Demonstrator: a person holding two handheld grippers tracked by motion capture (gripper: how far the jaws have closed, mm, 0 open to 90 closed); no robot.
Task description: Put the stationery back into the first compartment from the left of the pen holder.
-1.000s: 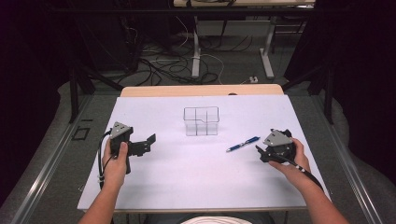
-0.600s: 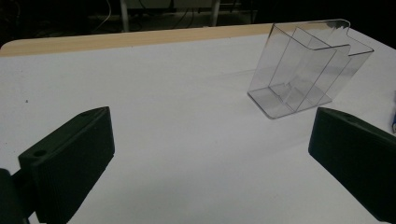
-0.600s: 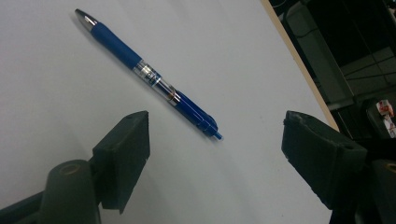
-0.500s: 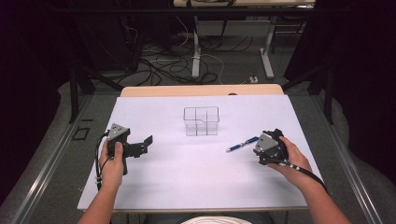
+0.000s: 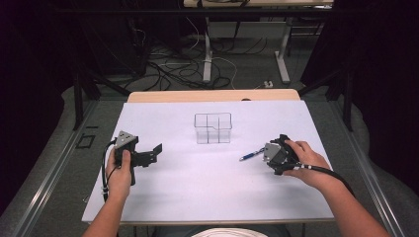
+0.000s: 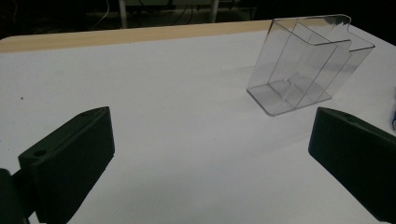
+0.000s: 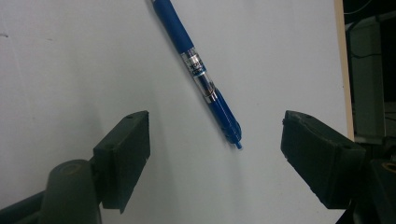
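Pen (image 7: pixel 201 74) flat on white table (image 5: pixel 207 197), just ahead of right gripper (image 7: pixel 215 140), long axis slanting away from spread, empty jaws, tip nearest. Far from left gripper (image 6: pixel 210 154), gaping wide, aimed toward clear organizer (image 6: pixel 308 65).

Pen (image 5: pixel 251 155) right of organizer (image 5: pixel 213 128)

Clear divided organizer (image 6: pixel 308 65) upright beyond wide-apart gripper (image 6: pixel 210 154) jaws
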